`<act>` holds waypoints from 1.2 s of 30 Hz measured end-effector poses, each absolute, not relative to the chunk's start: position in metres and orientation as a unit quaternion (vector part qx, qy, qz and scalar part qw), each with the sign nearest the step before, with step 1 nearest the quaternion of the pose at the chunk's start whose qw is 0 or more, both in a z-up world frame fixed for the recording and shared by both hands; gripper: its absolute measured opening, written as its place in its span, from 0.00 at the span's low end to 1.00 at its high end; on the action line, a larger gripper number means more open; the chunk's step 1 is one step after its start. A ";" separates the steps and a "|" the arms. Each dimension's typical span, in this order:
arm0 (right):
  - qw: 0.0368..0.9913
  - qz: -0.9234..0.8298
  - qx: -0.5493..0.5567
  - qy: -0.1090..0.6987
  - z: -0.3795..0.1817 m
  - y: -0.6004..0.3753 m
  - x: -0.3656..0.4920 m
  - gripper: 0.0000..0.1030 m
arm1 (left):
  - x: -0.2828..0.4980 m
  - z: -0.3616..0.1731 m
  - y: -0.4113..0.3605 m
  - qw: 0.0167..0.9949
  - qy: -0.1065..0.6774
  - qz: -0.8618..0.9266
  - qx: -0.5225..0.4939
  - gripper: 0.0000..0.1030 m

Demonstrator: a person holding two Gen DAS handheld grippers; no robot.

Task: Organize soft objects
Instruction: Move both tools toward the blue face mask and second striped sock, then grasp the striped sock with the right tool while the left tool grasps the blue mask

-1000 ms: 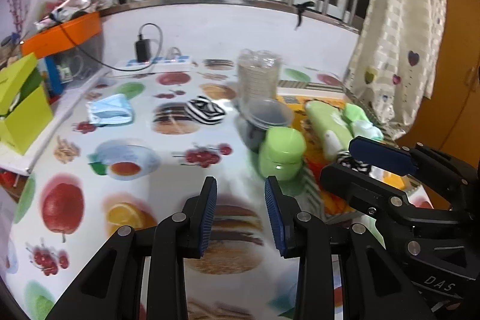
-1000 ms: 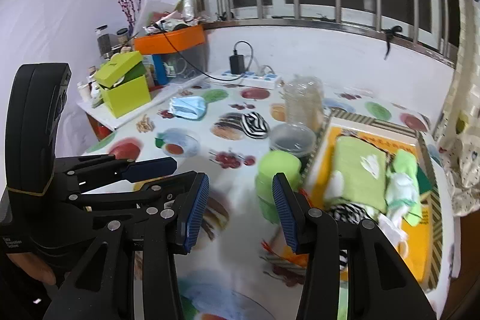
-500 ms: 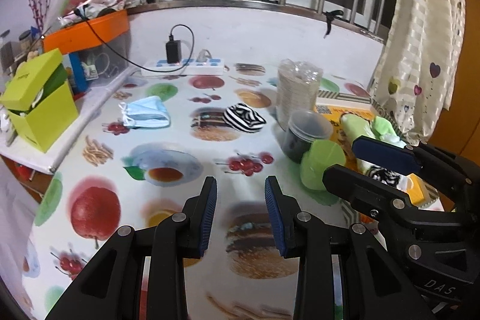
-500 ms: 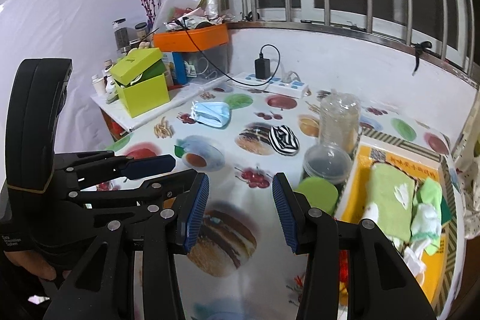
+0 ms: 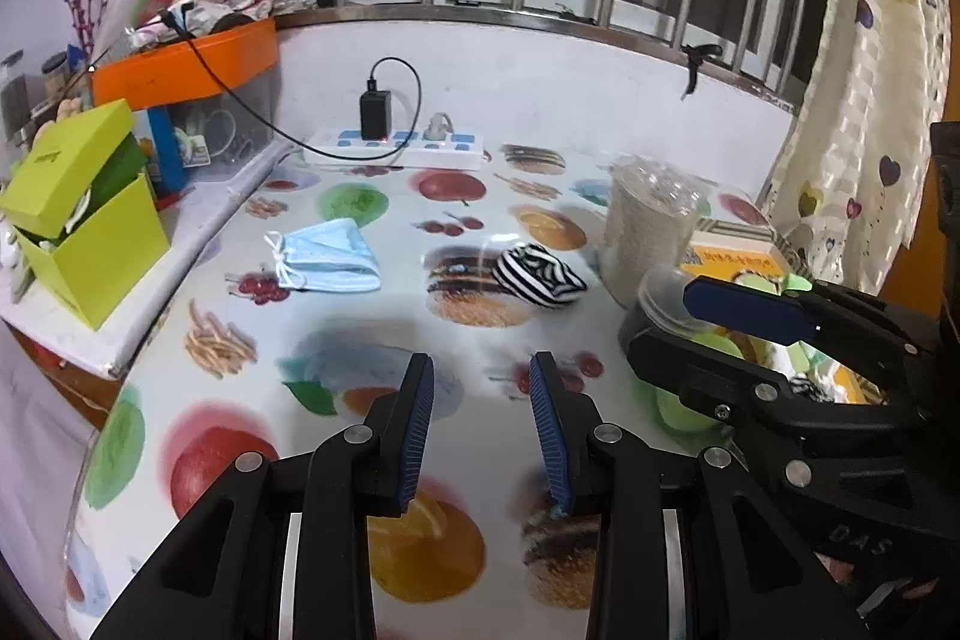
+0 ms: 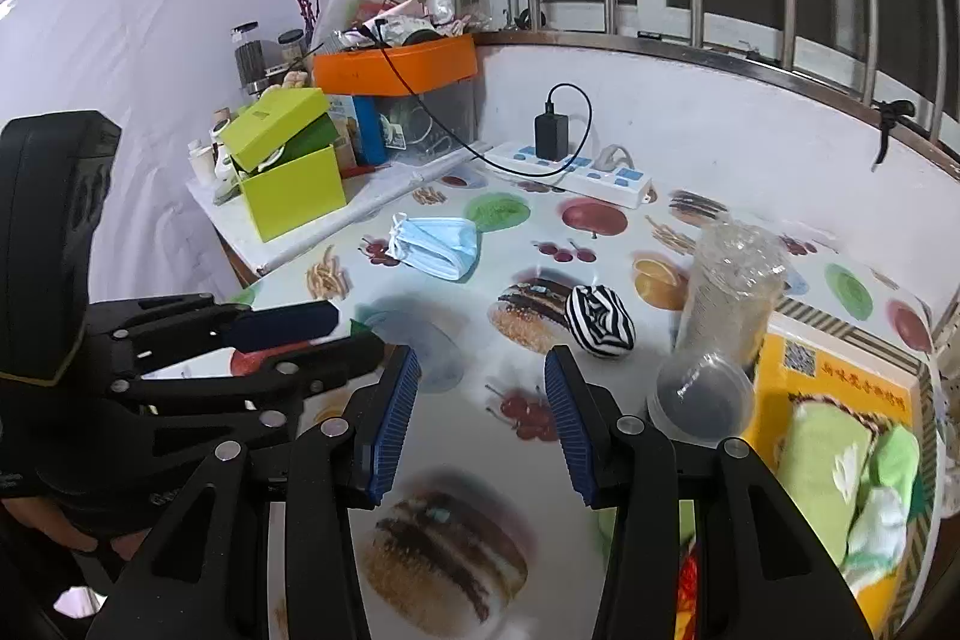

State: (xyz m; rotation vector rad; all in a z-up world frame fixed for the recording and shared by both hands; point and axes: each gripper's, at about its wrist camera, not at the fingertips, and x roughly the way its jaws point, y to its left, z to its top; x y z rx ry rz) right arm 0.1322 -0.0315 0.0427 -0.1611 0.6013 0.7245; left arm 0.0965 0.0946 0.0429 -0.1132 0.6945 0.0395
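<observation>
A black-and-white striped soft bundle (image 5: 539, 275) (image 6: 600, 320) lies mid-table on the fruit-print cloth. A folded blue face mask (image 5: 327, 263) (image 6: 439, 245) rests further left. Green cloths (image 6: 831, 466) are piled on a yellow tray (image 6: 831, 370) at the right. My left gripper (image 5: 482, 385) hovers open over the near table with nothing between its blue pads. My right gripper (image 6: 478, 379) is likewise open and empty, just right of the left one. Each gripper appears in the other's view.
A clear wrapped stack of cups (image 6: 735, 289) and a dark lidded bowl (image 6: 702, 397) stand beside the tray. A green box (image 5: 78, 214), an orange bin (image 5: 186, 61) and a power strip (image 5: 396, 148) line the far and left edges. A curtain (image 5: 864, 100) hangs at the right.
Both grippers have drawn back and swung left; the striped bundle and mask now sit more central, the tray slid toward the right edge. The jaws keep the same gap.
</observation>
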 end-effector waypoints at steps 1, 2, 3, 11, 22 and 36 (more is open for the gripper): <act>0.888 0.347 -0.081 0.292 0.042 -0.029 0.137 0.44 | 0.098 0.043 0.097 0.939 0.339 0.019 -0.057 0.31; 0.887 0.346 -0.084 0.295 0.041 -0.026 0.141 0.44 | 0.101 0.042 0.101 0.939 0.339 0.019 -0.059 0.31; 0.886 0.345 -0.087 0.298 0.040 -0.024 0.146 0.44 | 0.105 0.040 0.106 0.938 0.340 0.022 -0.062 0.31; 0.878 0.318 -0.114 0.339 0.022 -0.006 0.195 0.44 | 0.134 0.020 0.145 0.933 0.349 0.042 -0.081 0.31; 0.862 0.292 -0.139 0.390 0.006 0.016 0.246 0.44 | 0.177 -0.003 0.195 0.919 0.371 0.066 -0.116 0.31; 0.841 0.245 -0.156 0.457 -0.022 0.024 0.290 0.44 | 0.206 -0.018 0.228 0.911 0.374 0.081 -0.152 0.40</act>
